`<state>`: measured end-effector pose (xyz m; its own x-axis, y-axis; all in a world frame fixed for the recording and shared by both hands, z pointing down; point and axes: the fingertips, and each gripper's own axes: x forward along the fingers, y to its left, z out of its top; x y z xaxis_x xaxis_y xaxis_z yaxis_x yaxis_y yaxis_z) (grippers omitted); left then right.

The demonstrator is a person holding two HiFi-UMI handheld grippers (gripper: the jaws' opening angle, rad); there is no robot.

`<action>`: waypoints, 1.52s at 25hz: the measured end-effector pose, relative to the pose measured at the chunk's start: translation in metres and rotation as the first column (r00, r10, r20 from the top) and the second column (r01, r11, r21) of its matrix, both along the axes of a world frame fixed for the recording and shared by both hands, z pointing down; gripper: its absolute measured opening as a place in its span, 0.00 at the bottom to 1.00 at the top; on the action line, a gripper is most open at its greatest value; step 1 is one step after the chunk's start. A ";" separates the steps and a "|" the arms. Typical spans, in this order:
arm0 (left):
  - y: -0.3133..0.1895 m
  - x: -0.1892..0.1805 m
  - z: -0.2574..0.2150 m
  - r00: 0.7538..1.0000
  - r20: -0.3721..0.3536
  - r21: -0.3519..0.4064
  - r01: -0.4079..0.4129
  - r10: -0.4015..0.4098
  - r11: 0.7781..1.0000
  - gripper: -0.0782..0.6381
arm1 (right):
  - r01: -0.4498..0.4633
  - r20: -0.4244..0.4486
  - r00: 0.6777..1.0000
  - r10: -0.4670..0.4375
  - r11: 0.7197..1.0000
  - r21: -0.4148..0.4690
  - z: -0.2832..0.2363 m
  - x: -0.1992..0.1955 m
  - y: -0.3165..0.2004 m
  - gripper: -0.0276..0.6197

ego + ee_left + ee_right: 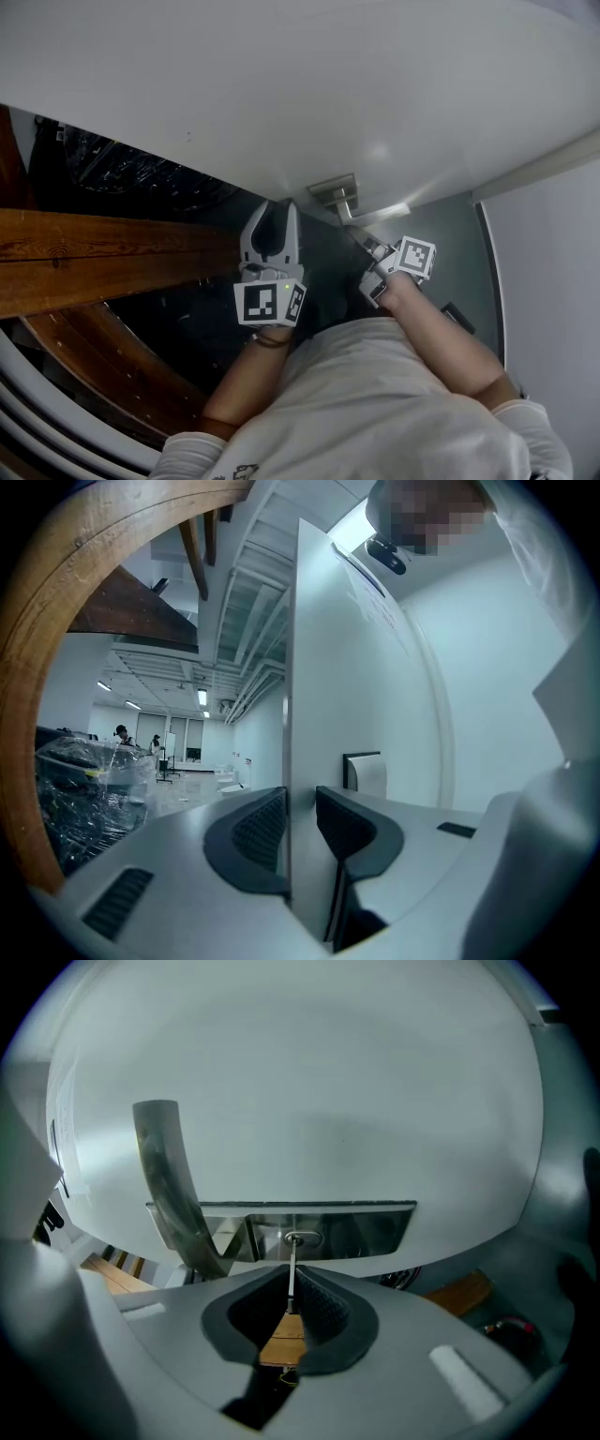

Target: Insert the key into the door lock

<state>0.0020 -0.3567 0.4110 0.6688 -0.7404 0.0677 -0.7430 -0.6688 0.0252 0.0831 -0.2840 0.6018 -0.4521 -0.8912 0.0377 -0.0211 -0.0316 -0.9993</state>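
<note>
A white door (281, 94) fills the top of the head view, with a steel lock plate (330, 190) and lever handle (361, 214) at its lower edge. My left gripper (275, 217) straddles the door's edge; in the left gripper view its pads (258, 832) sit on either side of that edge (292, 761), shut on it. My right gripper (375, 251) points at the lock. In the right gripper view it (292, 1299) is shut on a thin key (292, 1274), whose tip meets the keyhole (298, 1238) in the steel plate (356, 1227), beside the handle (169, 1180).
Wooden beams (94, 253) and a curved wooden rail (103, 366) lie to the left, with plastic-wrapped dark items (141, 173) behind them. A pale wall (548, 272) stands at the right, above dark floor (445, 230). Distant people (122, 733) stand in a hall beyond.
</note>
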 end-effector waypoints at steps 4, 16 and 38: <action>0.000 0.000 0.000 1.000 0.000 0.000 0.002 -0.002 1.000 0.25 | 0.013 -0.027 1.000 -0.013 1.000 0.021 -0.002 0.001 -0.016 0.08; 0.000 0.000 0.001 1.000 -0.006 -0.002 -0.011 0.011 1.000 0.25 | 0.135 -0.240 0.965 -0.108 0.986 0.098 -0.018 -0.009 -0.021 0.13; 0.039 -0.045 -0.071 0.998 -0.068 -0.056 0.006 -0.010 0.998 0.13 | 0.284 -0.931 0.242 0.273 0.898 0.337 -0.256 -0.029 0.028 0.05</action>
